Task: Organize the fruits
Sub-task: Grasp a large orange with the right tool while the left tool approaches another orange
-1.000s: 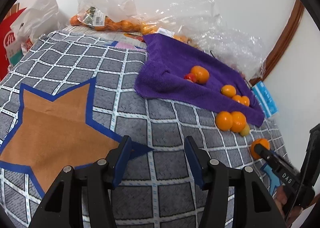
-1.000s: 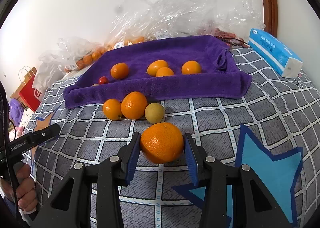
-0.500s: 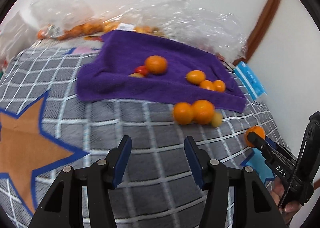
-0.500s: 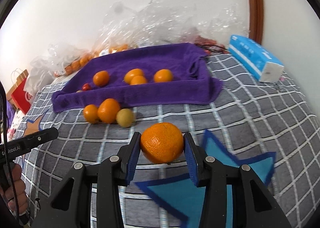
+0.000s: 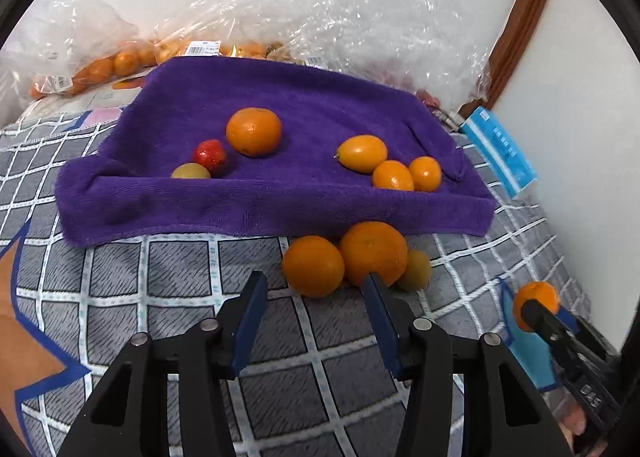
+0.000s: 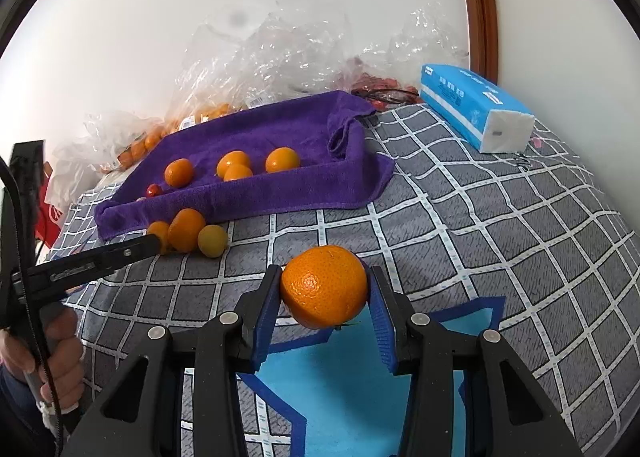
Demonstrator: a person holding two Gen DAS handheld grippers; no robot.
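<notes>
Orange mandarin (image 6: 324, 287) pinched in our right gripper (image 6: 325, 297), above quilt (image 6: 500, 225). Our left gripper (image 5: 316, 291) empty, jaws closing; nearest loose orange (image 5: 313, 265) just ahead between its tips. Purple towel (image 5: 280, 201) beyond; left hand nearer.

Colours ahead of the claws
Purple towel (image 5: 280, 193); orange mandarins (image 5: 374, 259); grey, white-gridded bedspread (image 6: 480, 217) with blue star (image 6: 360, 389) beneath right claw.
</notes>
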